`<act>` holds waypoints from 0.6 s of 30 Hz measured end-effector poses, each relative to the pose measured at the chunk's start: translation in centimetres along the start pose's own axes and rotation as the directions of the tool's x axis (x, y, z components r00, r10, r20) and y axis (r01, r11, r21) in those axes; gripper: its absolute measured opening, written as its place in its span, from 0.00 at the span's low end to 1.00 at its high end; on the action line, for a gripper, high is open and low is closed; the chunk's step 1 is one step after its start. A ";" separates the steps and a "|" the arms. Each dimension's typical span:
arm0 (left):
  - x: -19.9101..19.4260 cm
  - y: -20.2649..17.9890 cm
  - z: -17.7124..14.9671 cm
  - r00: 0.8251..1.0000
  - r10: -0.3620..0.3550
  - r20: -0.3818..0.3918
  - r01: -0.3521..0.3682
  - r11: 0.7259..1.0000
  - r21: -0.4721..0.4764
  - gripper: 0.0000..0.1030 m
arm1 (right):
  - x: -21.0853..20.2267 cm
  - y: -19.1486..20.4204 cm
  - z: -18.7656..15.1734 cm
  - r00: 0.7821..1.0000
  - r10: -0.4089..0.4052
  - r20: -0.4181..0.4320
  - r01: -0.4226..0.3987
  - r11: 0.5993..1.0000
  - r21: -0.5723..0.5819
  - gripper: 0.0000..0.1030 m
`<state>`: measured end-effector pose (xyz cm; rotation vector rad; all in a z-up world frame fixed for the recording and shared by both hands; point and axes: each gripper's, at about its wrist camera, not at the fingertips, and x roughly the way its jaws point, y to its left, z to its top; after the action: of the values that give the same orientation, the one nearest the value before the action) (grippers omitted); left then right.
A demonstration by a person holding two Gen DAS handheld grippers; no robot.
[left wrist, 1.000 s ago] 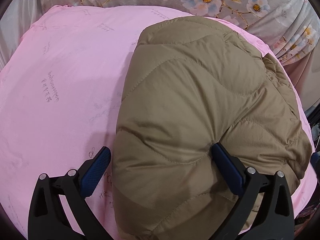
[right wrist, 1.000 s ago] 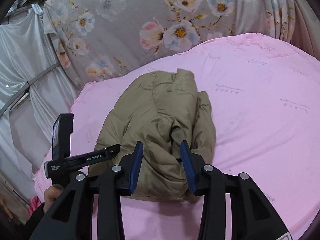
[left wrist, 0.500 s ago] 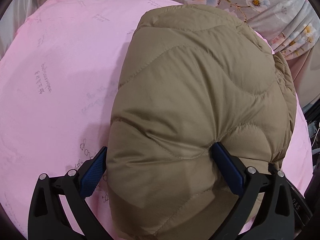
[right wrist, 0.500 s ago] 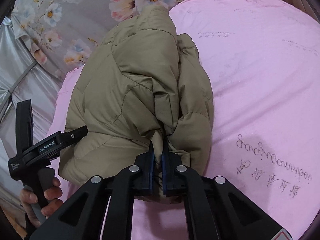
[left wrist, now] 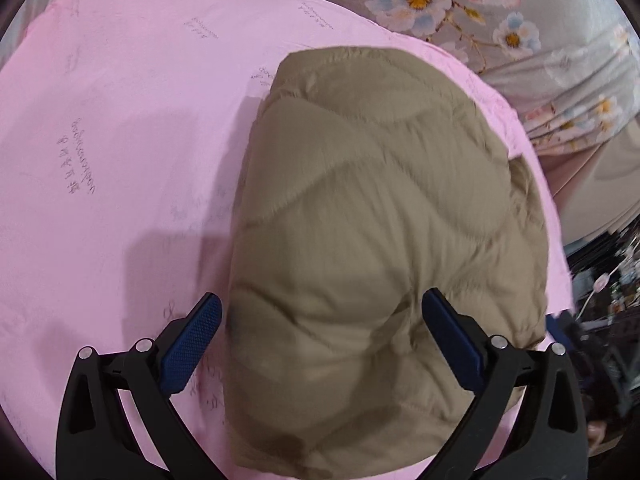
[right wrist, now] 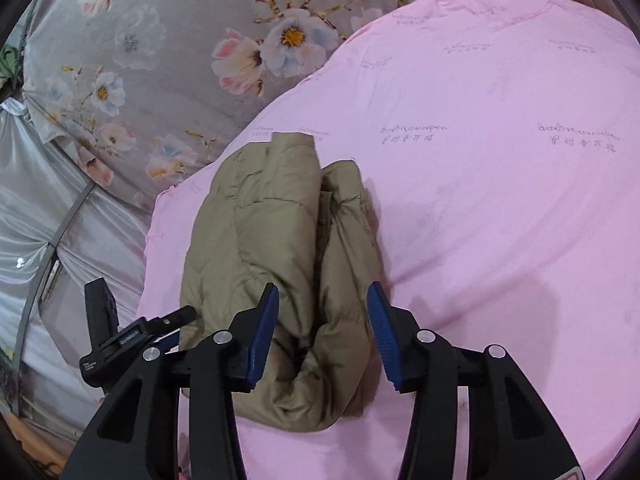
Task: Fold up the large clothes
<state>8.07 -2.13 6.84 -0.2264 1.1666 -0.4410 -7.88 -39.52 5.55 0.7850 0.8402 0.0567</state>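
A tan quilted puffer jacket point(left wrist: 384, 216) lies folded into a thick bundle on the pink bed sheet point(left wrist: 120, 120). My left gripper point(left wrist: 320, 320) is open, its blue pads wide apart either side of the bundle's near end, just above it. In the right wrist view the jacket point(right wrist: 280, 248) shows its folded layers and rolled edge. My right gripper point(right wrist: 324, 312) is open, jaws apart over the bundle's near end, holding nothing. The left gripper's body point(right wrist: 132, 336) shows at the jacket's left edge.
A grey floral cover point(right wrist: 160, 60) lies beyond the sheet's far edge. A silvery curtain point(right wrist: 40, 220) hangs at the left. Dark clutter point(left wrist: 608, 300) sits past the bed's right edge. Bare pink sheet point(right wrist: 500, 200) spreads to the right of the jacket.
My right gripper, shut on a jacket fold half a second ago, has opened and drawn back. My left gripper stayed open and pulled back a little from the bundle.
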 end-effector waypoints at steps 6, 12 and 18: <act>2.6 0.4 3.5 0.993 -0.109 -0.052 0.107 0.994 -0.035 0.96 | 6.3 -3.3 1.5 0.979 0.128 -0.159 -0.105 0.983 0.149 0.50; 4.6 1.5 4.1 0.979 -0.196 -0.052 0.193 0.979 -0.061 0.96 | 10.2 -3.4 0.4 0.952 0.249 -0.180 -0.206 0.952 0.225 0.51; 6.3 2.6 4.9 0.962 -0.271 -0.032 0.267 0.959 -0.091 0.96 | 12.0 -1.9 0.6 0.953 0.264 -0.152 -0.234 0.954 0.189 0.51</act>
<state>15.13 -2.90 2.43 -0.4563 1.2043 -0.6380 0.25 -37.20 -3.15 1.0562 0.9163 0.2864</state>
